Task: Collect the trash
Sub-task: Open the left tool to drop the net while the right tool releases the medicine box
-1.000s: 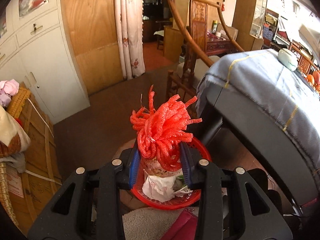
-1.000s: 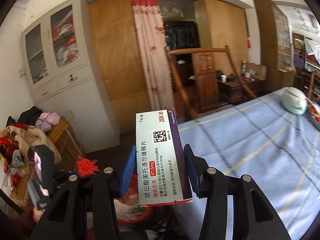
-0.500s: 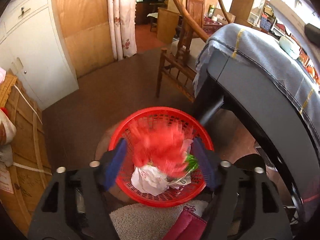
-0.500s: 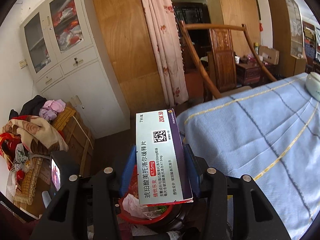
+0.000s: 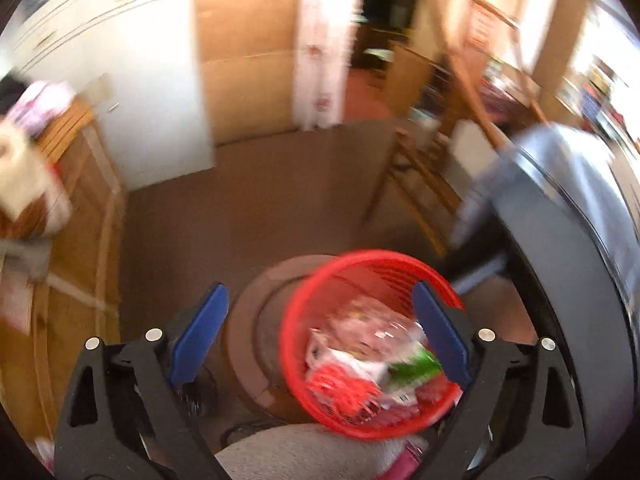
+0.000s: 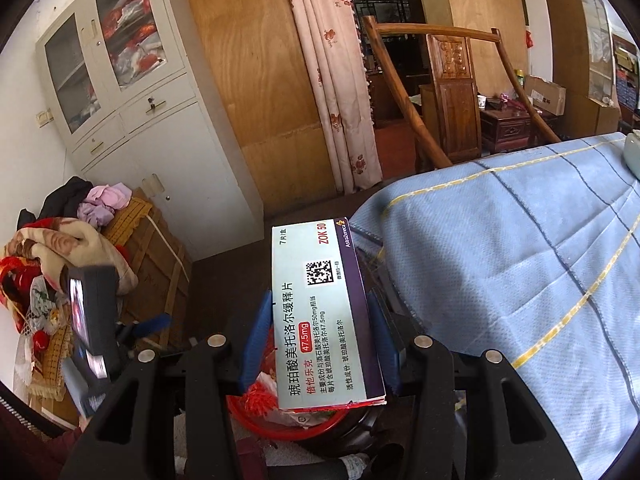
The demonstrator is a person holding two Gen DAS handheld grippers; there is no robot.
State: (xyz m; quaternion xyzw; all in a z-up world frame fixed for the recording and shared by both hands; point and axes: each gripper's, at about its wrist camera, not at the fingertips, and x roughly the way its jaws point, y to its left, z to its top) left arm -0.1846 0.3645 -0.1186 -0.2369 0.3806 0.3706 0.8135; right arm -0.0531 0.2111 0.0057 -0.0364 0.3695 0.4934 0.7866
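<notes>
1. Brown floor [image 5: 256, 208] runs back to a white cabinet [image 6: 132, 112], plywood panels and a floral curtain [image 6: 332, 80]; a blue checked cloth [image 6: 520, 248] covers the counter at right. Left wrist view is motion-blurred.
2. Left gripper [image 5: 320, 336]: jaws have just been opening and stand wide, blue pads far apart, nothing gripped. They hang above the red basket [image 5: 308, 308], which sits on the floor below, offset toward the right pad.
3. Red foam net [image 5: 340, 392] lies in the basket's near side, among crumpled white paper, clear plastic and a green scrap. Its strands are bright red-orange and frayed.
4. Right gripper [image 6: 316, 344]: jaws part-way closed, blue pads pressed on both long sides of a medicine box [image 6: 320, 320], held lengthwise with its far end pointing away from the camera.
5. Box print: white-to-pale-green face, purple edge band. Readable: "ZOK 50", "AstraZeneca", "47.5mg" in a red patch, "7片/盒", large Chinese title "琥珀酸美托洛尔缓释片", red "倍他乐克", a data-matrix code.
6. Box hangs above the same red basket, whose rim shows just under its near end in the right wrist view.
7. Left gripper's body with a small lit screen shows at the left edge of the right wrist view, beside piled blankets [image 6: 60, 248] on a wooden crate.
</notes>
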